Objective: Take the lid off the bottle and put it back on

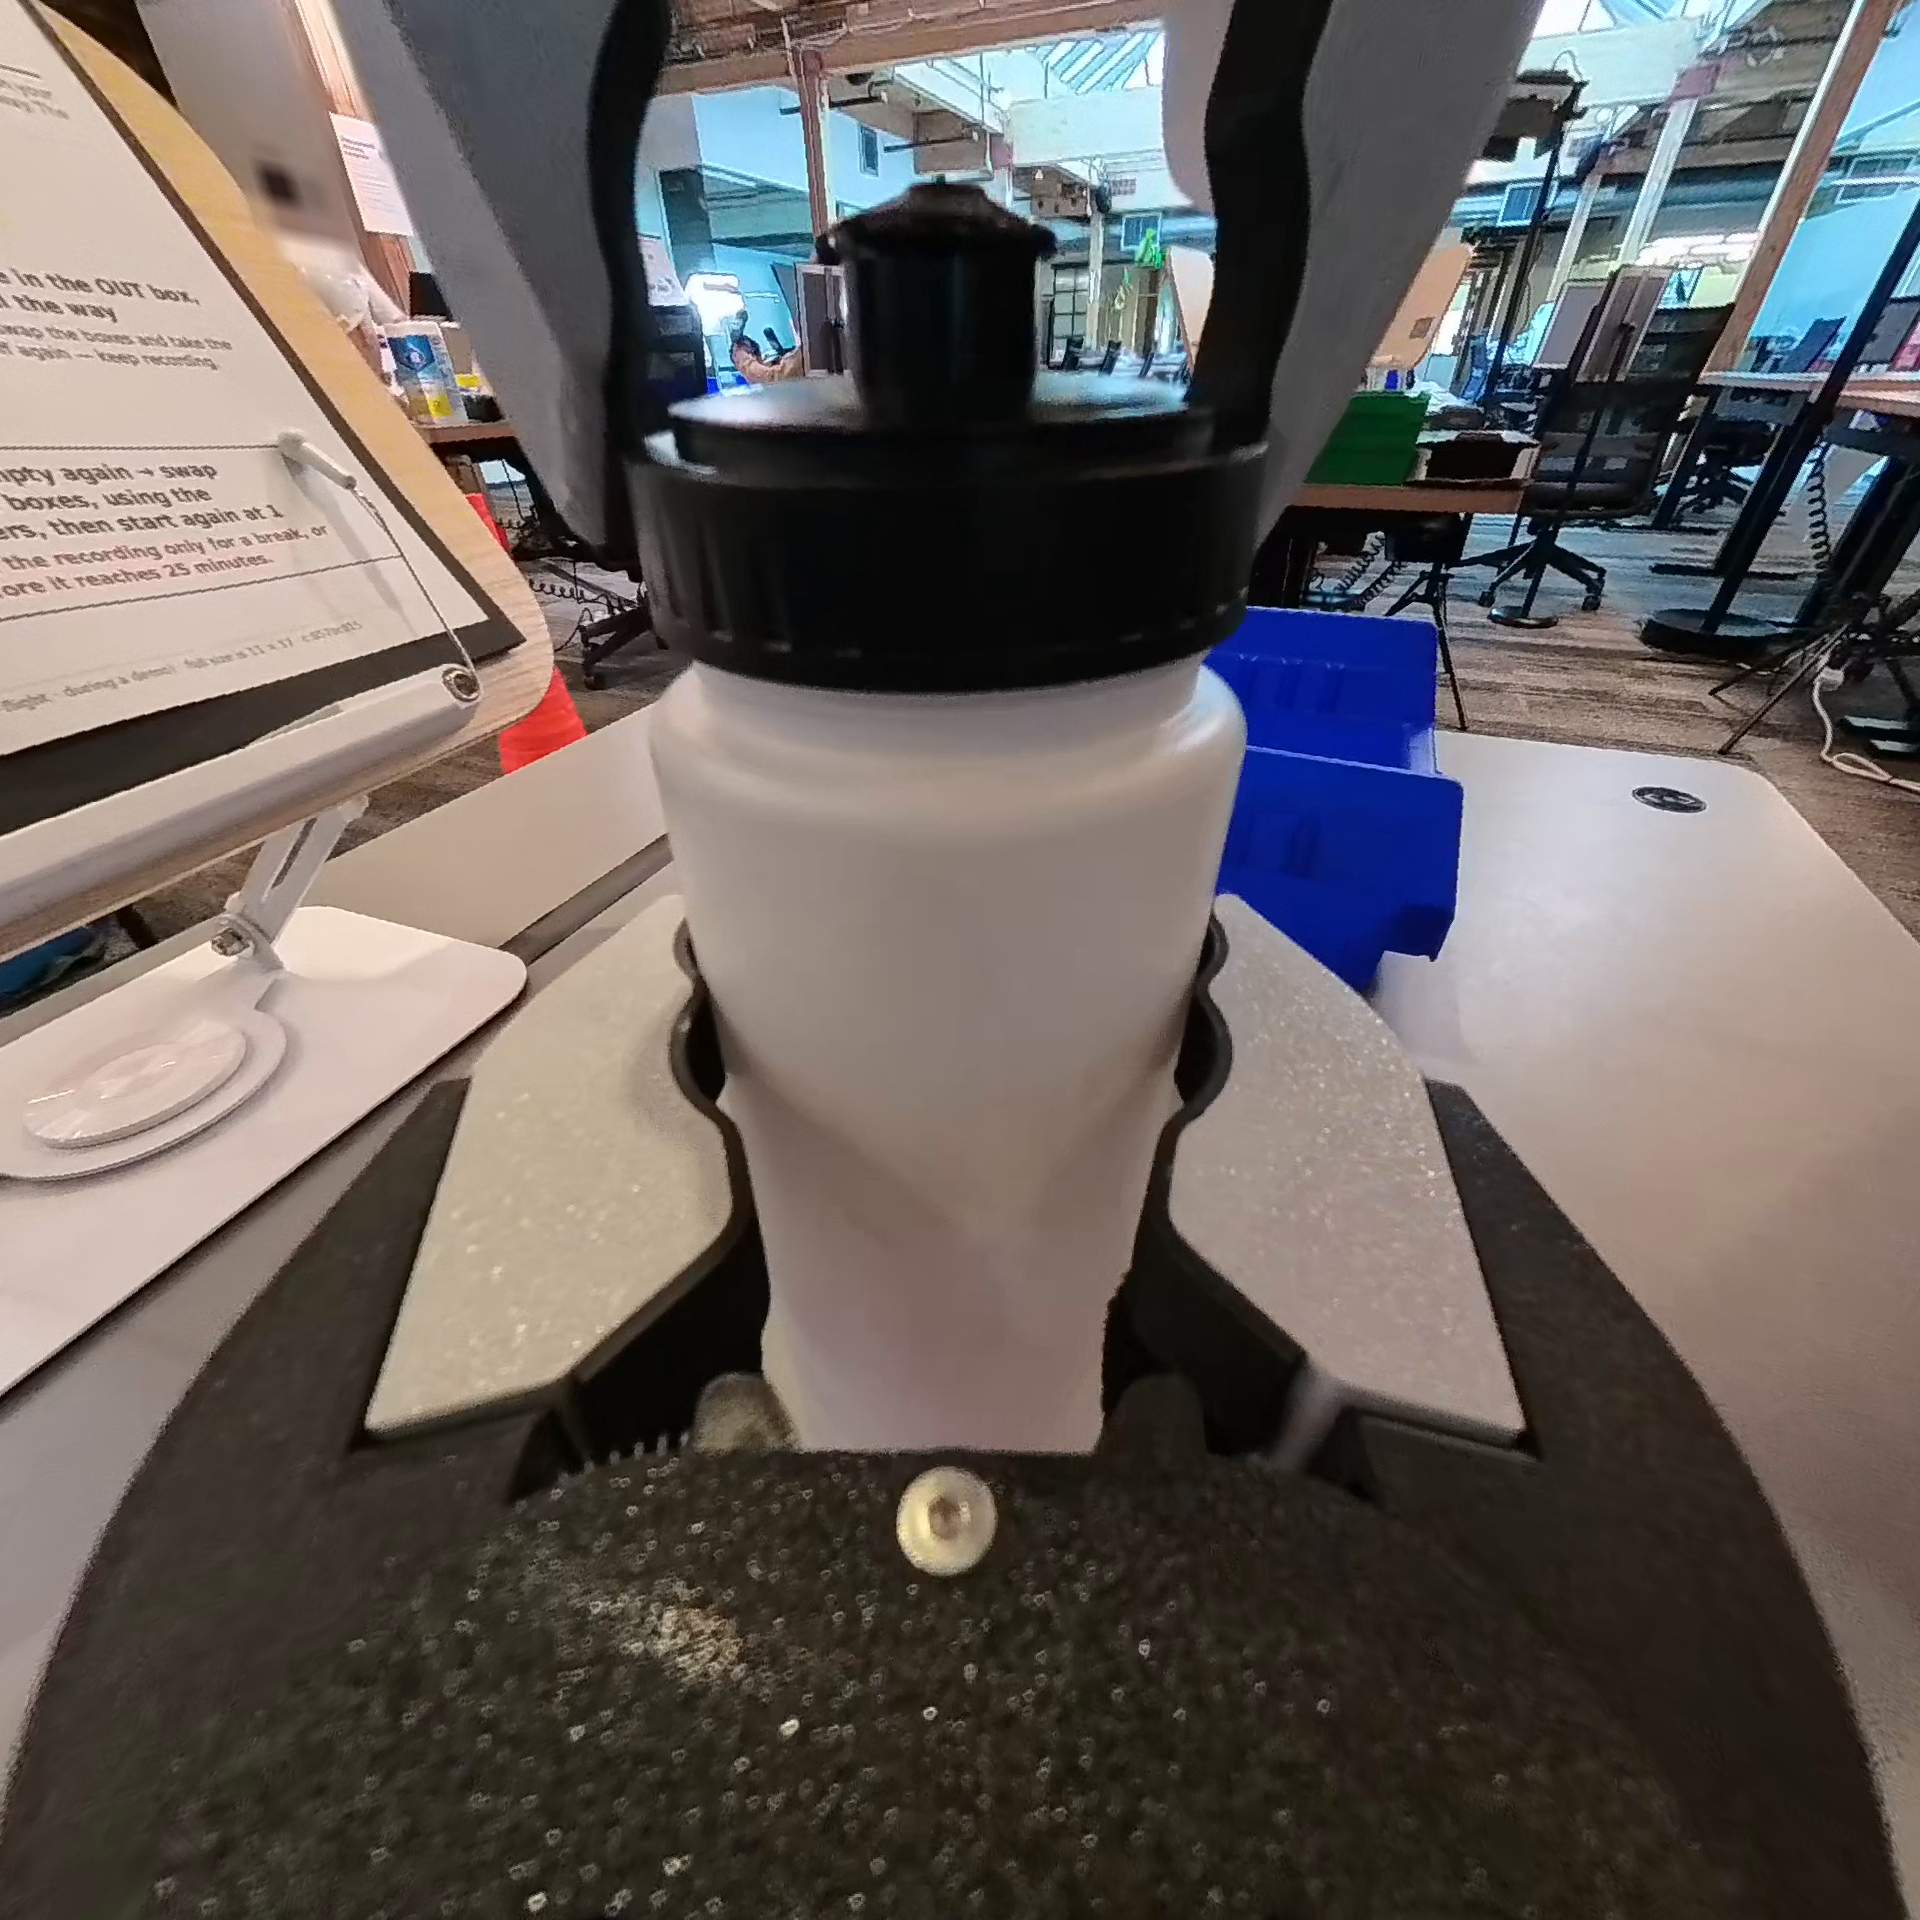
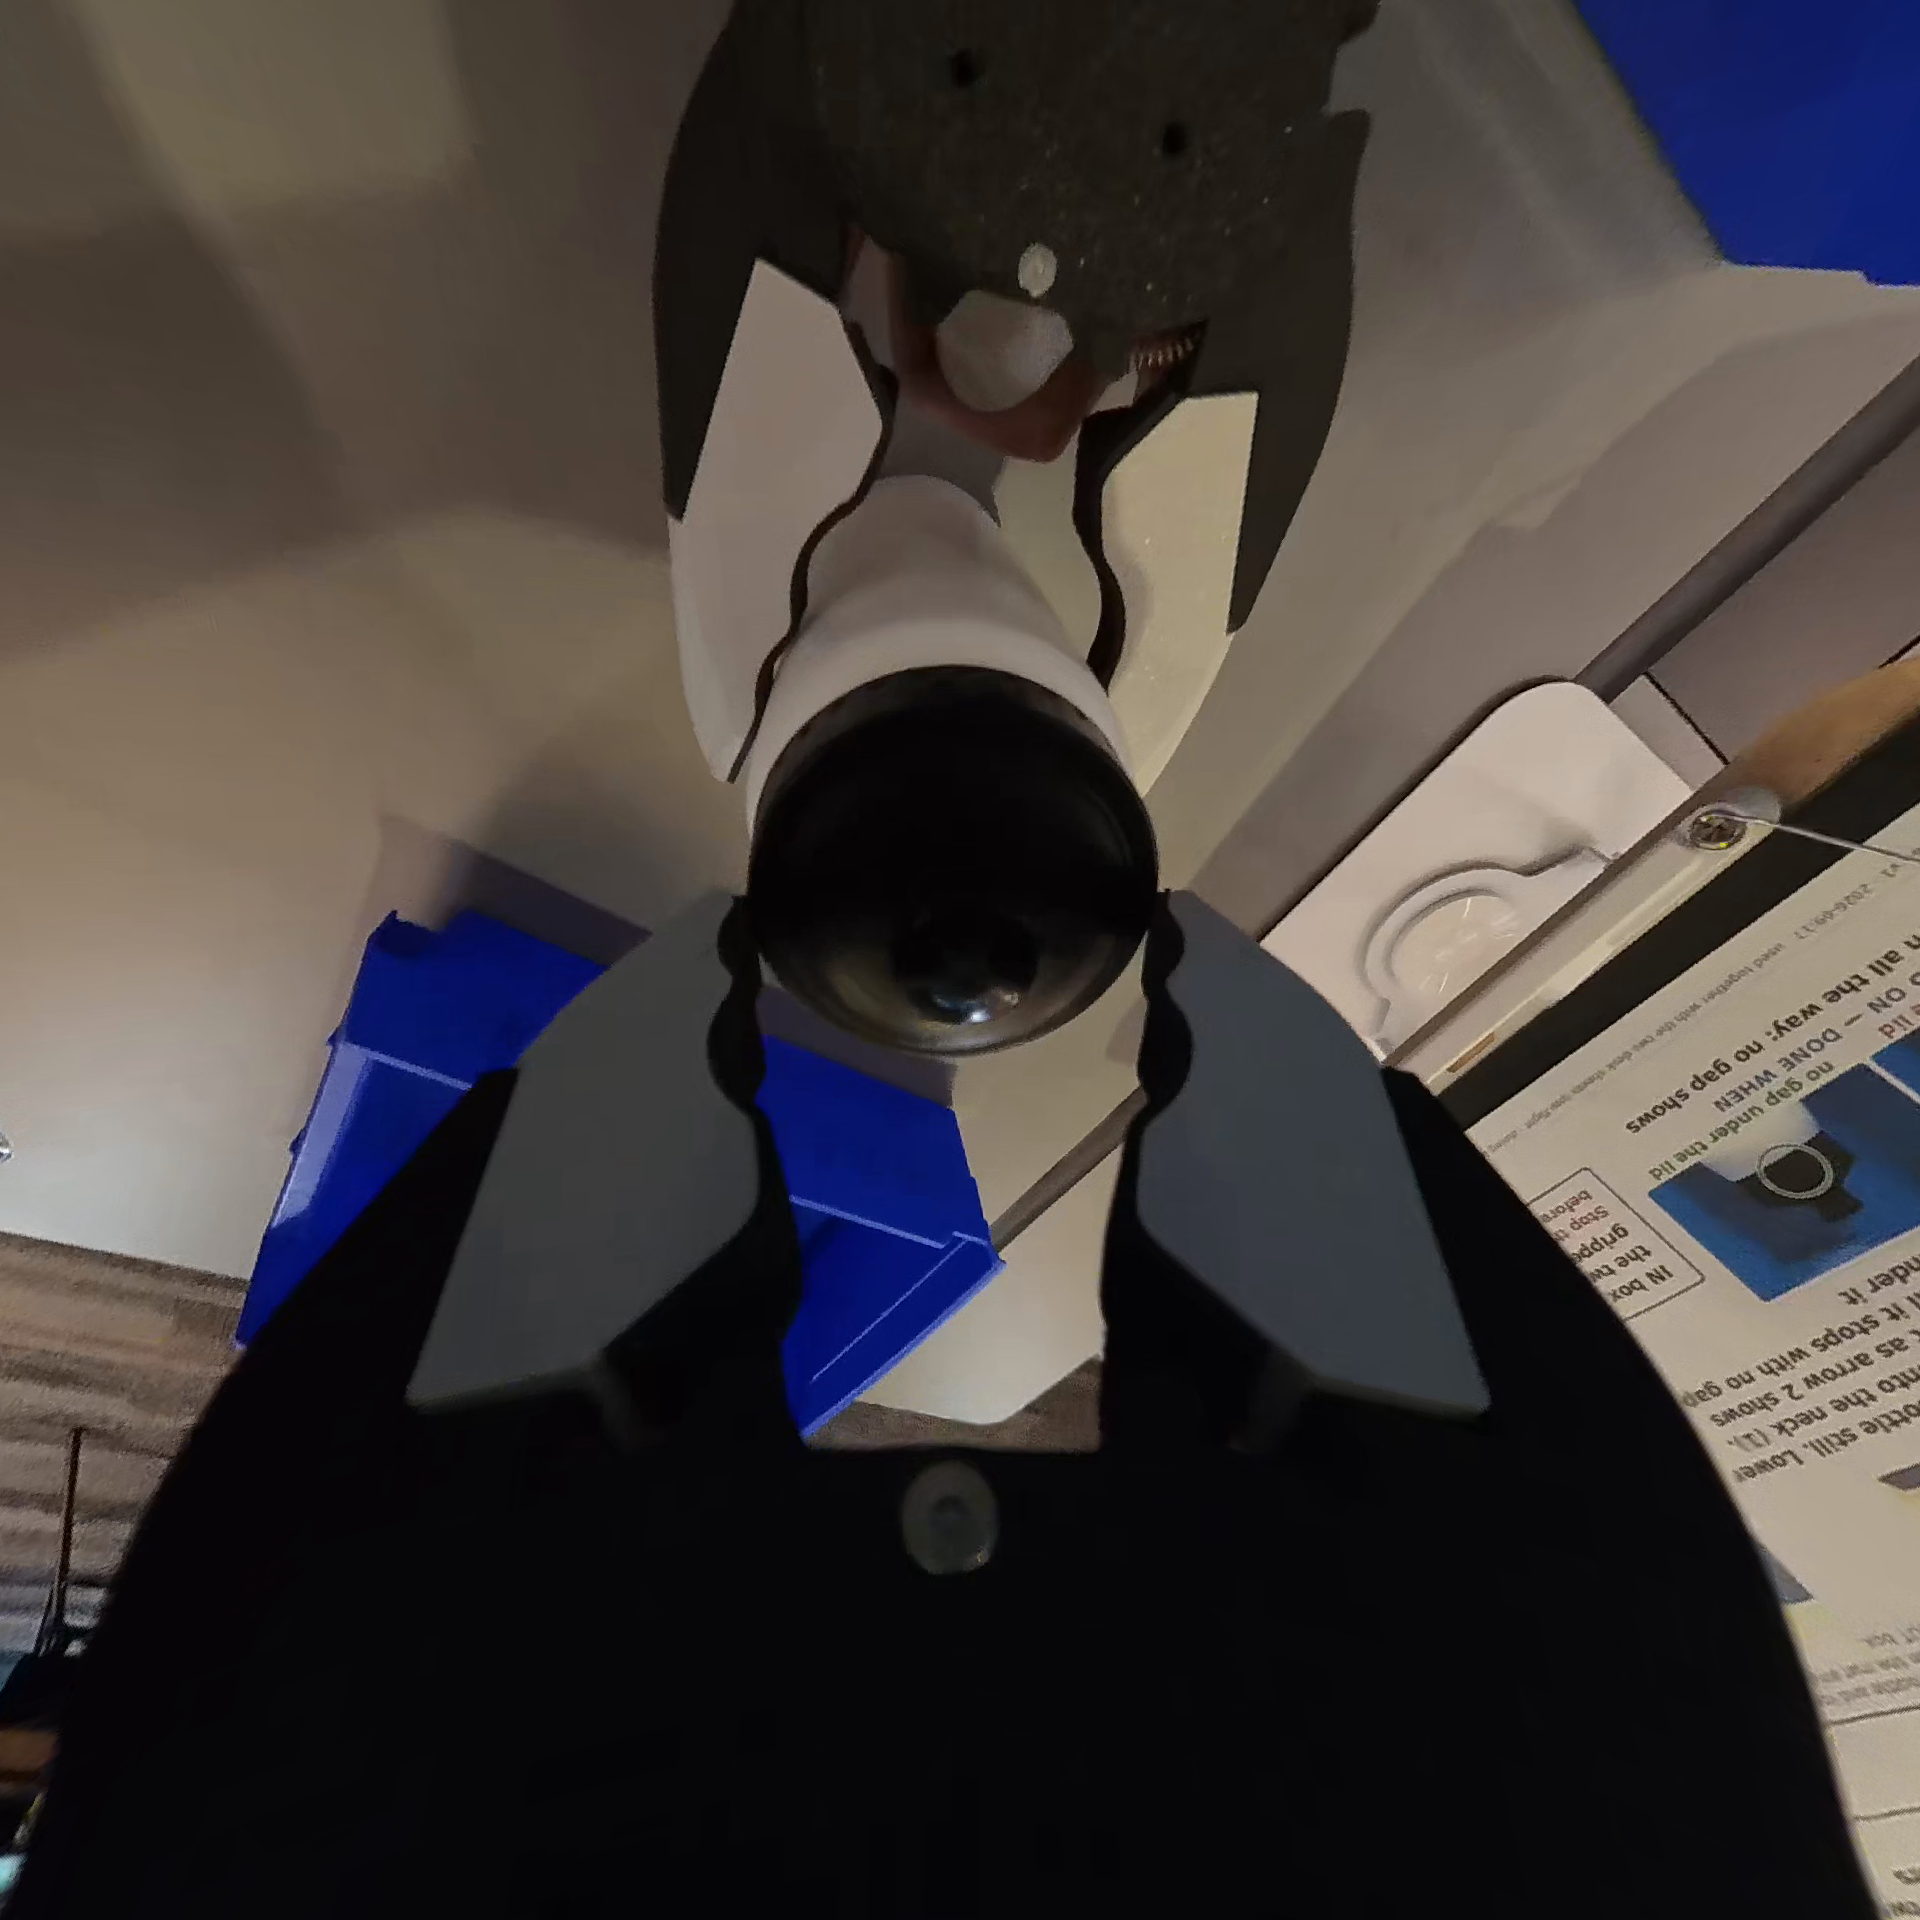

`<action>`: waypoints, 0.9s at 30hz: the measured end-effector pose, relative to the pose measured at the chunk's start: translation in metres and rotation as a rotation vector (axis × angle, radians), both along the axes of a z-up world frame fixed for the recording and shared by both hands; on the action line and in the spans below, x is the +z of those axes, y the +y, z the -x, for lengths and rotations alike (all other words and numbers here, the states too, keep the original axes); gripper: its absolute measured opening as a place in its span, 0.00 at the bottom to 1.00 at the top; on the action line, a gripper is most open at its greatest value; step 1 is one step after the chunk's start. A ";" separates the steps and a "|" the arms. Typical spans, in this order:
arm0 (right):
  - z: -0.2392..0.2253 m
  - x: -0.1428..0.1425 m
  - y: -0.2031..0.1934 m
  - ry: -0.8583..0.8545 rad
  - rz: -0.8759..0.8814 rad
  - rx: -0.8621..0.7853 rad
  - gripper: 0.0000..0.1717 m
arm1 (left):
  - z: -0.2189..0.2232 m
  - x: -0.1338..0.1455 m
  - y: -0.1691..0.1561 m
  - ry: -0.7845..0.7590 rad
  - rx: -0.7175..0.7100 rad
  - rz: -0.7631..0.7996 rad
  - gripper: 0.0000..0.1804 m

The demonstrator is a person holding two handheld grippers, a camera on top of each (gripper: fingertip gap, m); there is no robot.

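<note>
While the left gripper [image 1: 951, 997] clamps the bottle [image 1: 945, 987], the right gripper [image 2: 951, 971], pinching the lid [image 2: 951, 873], should turn squarely.

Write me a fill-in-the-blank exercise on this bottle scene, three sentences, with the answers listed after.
1. The white bottle wears a lid coloured ____.
2. The left gripper is closed around the bottle's ____.
3. On the table behind the bottle stands a bin coloured ____.

Missing words: black; body; blue
</note>
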State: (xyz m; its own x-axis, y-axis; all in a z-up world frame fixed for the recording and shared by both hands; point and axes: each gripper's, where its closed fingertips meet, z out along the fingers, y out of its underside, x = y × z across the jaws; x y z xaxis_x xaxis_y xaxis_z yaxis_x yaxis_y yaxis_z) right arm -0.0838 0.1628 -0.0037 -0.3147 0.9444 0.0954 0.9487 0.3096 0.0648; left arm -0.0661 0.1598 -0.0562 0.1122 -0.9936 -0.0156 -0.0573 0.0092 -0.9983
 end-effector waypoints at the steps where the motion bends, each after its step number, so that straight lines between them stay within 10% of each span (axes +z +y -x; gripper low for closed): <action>1: 0.000 0.000 0.000 -0.009 0.002 0.007 0.41 | 0.000 0.000 0.000 -0.001 -0.001 0.002 0.48; 27: -0.006 0.002 -0.011 -0.172 0.028 -0.759 0.46 | -0.001 0.000 -0.001 0.010 0.008 0.005 0.48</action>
